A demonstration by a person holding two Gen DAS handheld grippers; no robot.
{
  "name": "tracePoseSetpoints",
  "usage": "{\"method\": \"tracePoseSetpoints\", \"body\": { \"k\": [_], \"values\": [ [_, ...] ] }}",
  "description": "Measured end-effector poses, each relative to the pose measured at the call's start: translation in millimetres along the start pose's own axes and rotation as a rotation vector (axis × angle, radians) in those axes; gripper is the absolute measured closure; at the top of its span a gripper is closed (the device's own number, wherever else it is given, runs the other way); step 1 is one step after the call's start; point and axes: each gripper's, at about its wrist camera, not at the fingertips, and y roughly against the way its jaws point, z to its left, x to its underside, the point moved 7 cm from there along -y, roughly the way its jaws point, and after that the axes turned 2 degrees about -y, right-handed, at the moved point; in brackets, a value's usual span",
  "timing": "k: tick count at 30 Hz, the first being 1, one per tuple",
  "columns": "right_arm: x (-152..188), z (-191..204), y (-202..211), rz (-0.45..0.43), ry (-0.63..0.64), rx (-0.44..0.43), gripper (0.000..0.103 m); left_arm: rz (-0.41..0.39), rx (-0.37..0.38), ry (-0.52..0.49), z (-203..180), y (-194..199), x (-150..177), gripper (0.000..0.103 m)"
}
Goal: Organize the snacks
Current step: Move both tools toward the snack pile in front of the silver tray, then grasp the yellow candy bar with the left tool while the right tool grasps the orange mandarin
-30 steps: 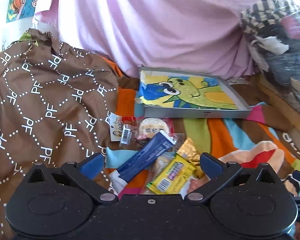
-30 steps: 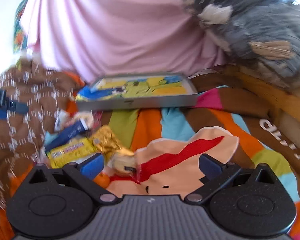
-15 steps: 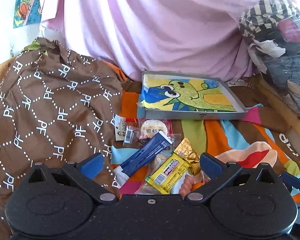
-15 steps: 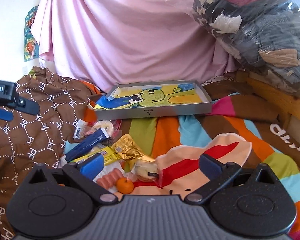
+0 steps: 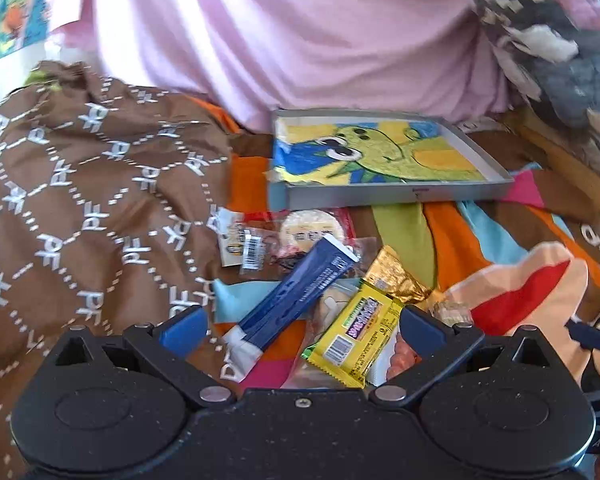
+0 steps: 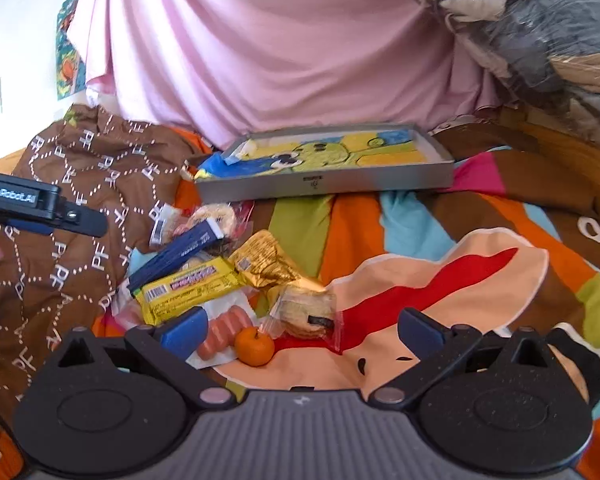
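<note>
Left gripper [image 5: 300, 326] jaws spread wide, nothing between them; it hangs over the near end of the snack pile. Right gripper [image 6: 300, 328] jaws also spread, empty, with the pile's near edge at its left finger.

Snack pile sits on a striped bedspread [image 6: 352, 220], soft and wrinkled, just beside a brown quilted blanket [image 5: 80, 200] that bulges up on the left. Pile contents:
- blue stick pack [image 5: 296, 292], long flat foil, lying diagonally on top
- yellow bar wrapper [image 5: 360, 332], glossy, rectangular, overlapping the blue pack's lower right side
- gold foil packet [image 6: 264, 260], crinkled, touching the yellow bar's far end
- clear-wrapped round cracker [image 6: 306, 312], nearest the right gripper's centre
- small orange fruit [image 6: 254, 346], round, loose, touching the sausage pack [image 6: 220, 332]
- round cracker in a red-edged clear bag [image 5: 312, 230] at the far end

Shallow grey metal tray [image 5: 396, 196], straight low walls, cartoon dinosaur picture [image 5: 376, 152] on its floor, lies beyond the pile, apart from it. Tray interior holds no snacks.

Open room: bedspread to the right of the pile is bare. Pink curtain [image 6: 280, 48] closes off the back; bagged clothes [image 6: 540, 32] stacked on the far right.
</note>
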Motion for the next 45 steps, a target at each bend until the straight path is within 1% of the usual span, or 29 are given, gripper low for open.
{"method": "tracePoseSetpoints", "body": {
  "k": [4,8,10,12,13,14,15,16,17,18,19,20,22,23,24,25,26,27,29,32,34,35,37,38,40,42,44,45],
  "values": [
    [7.6,5.5,-15.9,0.034,0.035,-0.024,0.000,0.002,0.035,-0.072,-10.4,-19.5,2.1,0.001],
    [14.9,11.9,-32.3,0.069,0.058,-0.060,0.000,0.005,0.057,-0.175,-23.8,-37.5,4.1,0.001],
    [18.2,14.2,-40.3,0.088,0.064,-0.074,0.000,0.021,0.066,-0.234,-29.9,-47.8,7.7,0.001],
    [21.8,15.2,-46.9,0.100,0.071,-0.078,0.000,0.051,0.064,-0.269,-32.3,-56.6,12.3,0.006],
    [23.5,15.6,-50.2,0.107,0.074,-0.083,0.000,0.057,0.068,-0.260,-30.1,-57.0,14.7,0.008],
    [25.0,15.6,-53.4,0.121,0.074,-0.086,0.000,0.074,0.071,-0.228,-23.5,-53.8,17.4,0.010],
    [24.6,15.4,-54.9,0.135,0.077,-0.085,0.000,0.100,0.066,-0.173,-13.9,-47.6,18.1,0.013],
    [21.6,13.4,-52.2,0.145,0.077,-0.084,0.000,0.118,0.066,-0.099,-1.1,-35.9,16.1,0.013],
    [17.3,11.4,-46.4,0.150,0.074,-0.065,0.000,0.115,0.084,-0.025,12.7,-19.8,10.8,0.012],
    [10.3,8.4,-34.1,0.151,0.069,-0.038,0.000,0.103,0.104,0.038,24.8,-4.5,3.8,0.008],
    [3.7,8.1,-21.4,0.147,0.066,-0.022,0.000,0.087,0.117,0.100,35.7,9.5,-5.2,0.006],
    [-6.0,7.5,-4.0,0.137,0.059,0.002,0.000,0.080,0.133,0.164,44.1,23.8,-17.2,0.005],
    [-28.2,10.8,32.1,0.109,0.039,0.038,0.000,0.074,0.185,0.251,48.9,52.2,-40.4,0.005],
    [-41.7,9.1,51.3,0.091,0.036,0.055,0.000,0.039,0.214,0.272,47.8,70.4,-53.3,0.005],
    [-56.3,8.4,74.0,0.073,0.025,0.077,0.000,-0.008,0.238,0.269,42.2,91.4,-67.0,0.004],
    [-70.2,8.3,93.4,0.069,0.010,0.080,0.000,-0.026,0.243,0.251,35.8,110.4,-77.5,0.003],
    [-83.1,8.8,108.5,0.075,0.001,0.065,0.000,-0.026,0.247,0.229,29.1,128.1,-86.7,0.001],
    [-95.2,10.6,126.5,0.079,-0.005,0.060,0.000,-0.025,0.260,0.205,21.0,144.4,-96.2,0.001],
    [-115.0,15.0,155.1,0.081,-0.005,0.071,0.000,-0.043,0.286,0.133,3.0,169.8,-112.8,0.001],
    [-135.3,30.4,183.3,0.080,0.053,0.081,0.000,-0.053,0.281,0.067,-17.2,187.1,-125.6,0.001],
    [-140.9,43.0,193.2,0.064,0.118,0.094,0.000,-0.065,0.274,0.068,-21.1,193.0,-127.2,0.001],
    [-140.7,48.9,196.9,0.055,0.141,0.097,0.000,-0.066,0.272,0.076,-21.0,194.5,-125.6,0.001],
    [-135.5,61.8,196.2,0.052,0.155,0.077,0.000,-0.070,0.272,0.074,-20.6,194.8,-119.9,0.001],
    [-130.1,64.7,194.2,0.060,0.153,0.063,0.000,-0.062,0.253,0.060,-21.1,191.5,-115.5,0.001],
    [-117.3,67.0,184.5,0.089,0.158,0.054,0.000,-0.017,0.198,0.015,-19.3,181.0,-107.6,0.001],
    [-105.8,63.0,172.2,0.110,0.156,0.059,0.000,0.052,0.163,-0.027,-16.9,170.1,-102.1,0.001],
    [-97.2,55.6,155.9,0.115,0.124,0.052,0.000,0.105,0.182,-0.016,-13.4,160.7,-107.7,0.001],
    [-93.9,50.5,146.2,0.115,0.105,0.044,0.000,0.109,0.198,-0.004,-11.0,155.4,-112.7,0.001]
  ]
}}
